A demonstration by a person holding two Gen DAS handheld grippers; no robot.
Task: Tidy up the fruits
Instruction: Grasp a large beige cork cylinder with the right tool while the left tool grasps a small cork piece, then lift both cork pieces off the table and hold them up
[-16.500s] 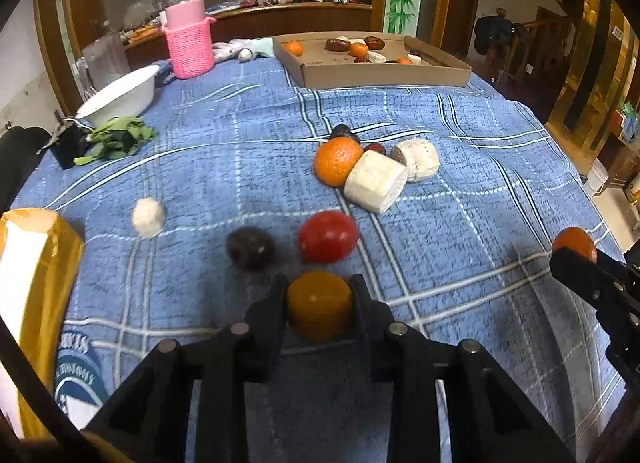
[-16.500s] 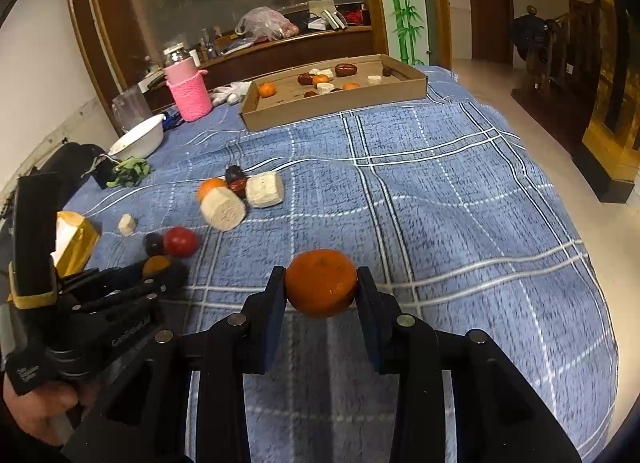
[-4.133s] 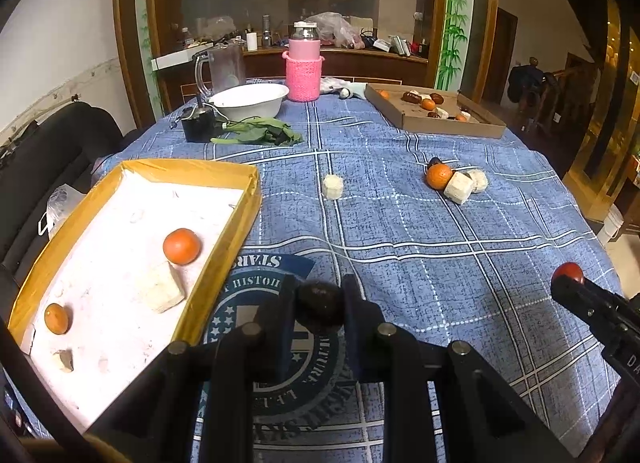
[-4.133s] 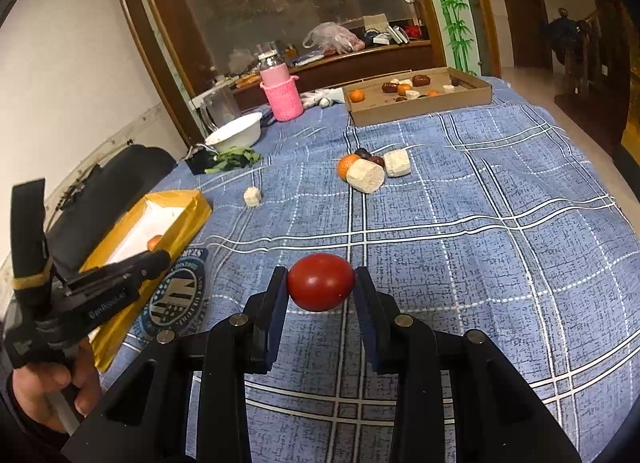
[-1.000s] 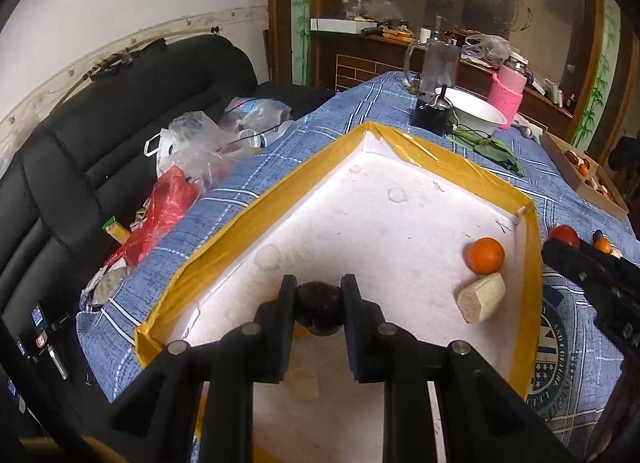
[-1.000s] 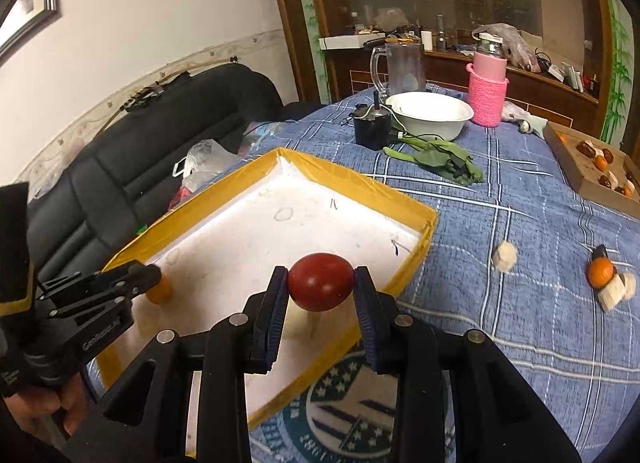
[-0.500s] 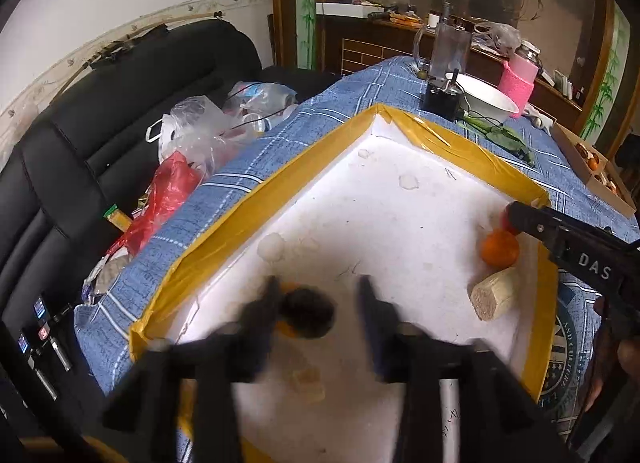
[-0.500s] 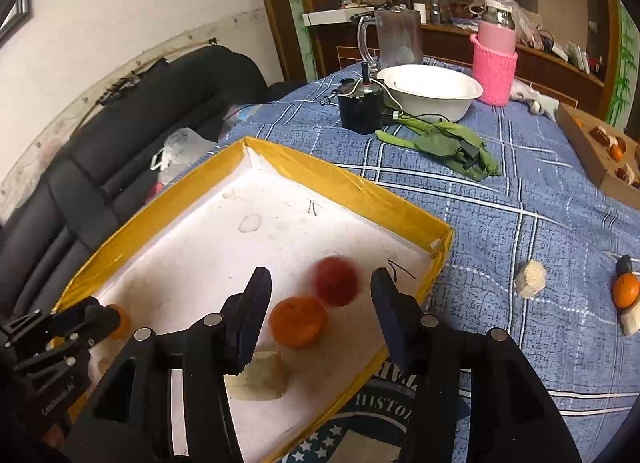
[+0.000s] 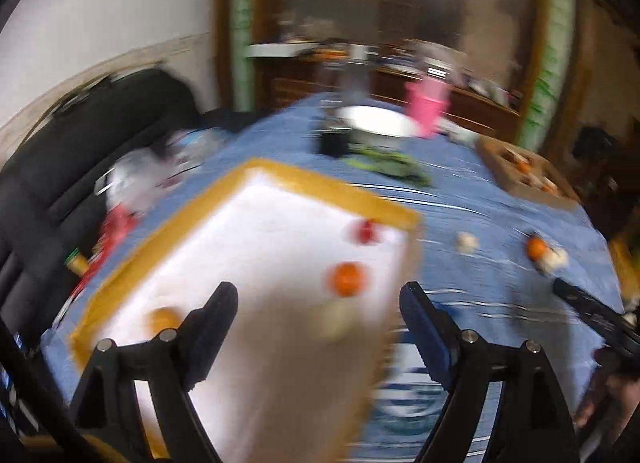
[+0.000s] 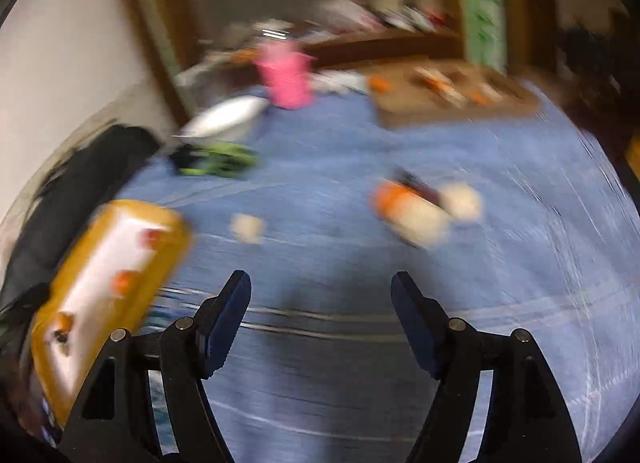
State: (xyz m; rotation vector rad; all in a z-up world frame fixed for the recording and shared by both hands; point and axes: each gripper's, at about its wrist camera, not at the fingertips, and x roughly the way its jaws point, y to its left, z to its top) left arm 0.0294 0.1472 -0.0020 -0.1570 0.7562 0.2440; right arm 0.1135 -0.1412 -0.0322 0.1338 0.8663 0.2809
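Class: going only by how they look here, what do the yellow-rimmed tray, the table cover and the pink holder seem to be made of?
Tray: probably cardboard or foam board, with a matte white floor and yellow tape-like edging. Table cover: woven cloth, matte blue with pale check lines. Pink holder: possibly knitted or plastic mesh; too blurred to tell.

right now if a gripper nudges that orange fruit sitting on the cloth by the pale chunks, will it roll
The orange fruit looks round, so it would probably roll. The pale chunks beside it may block that side. The blue cloth looks soft, likely slowing it.
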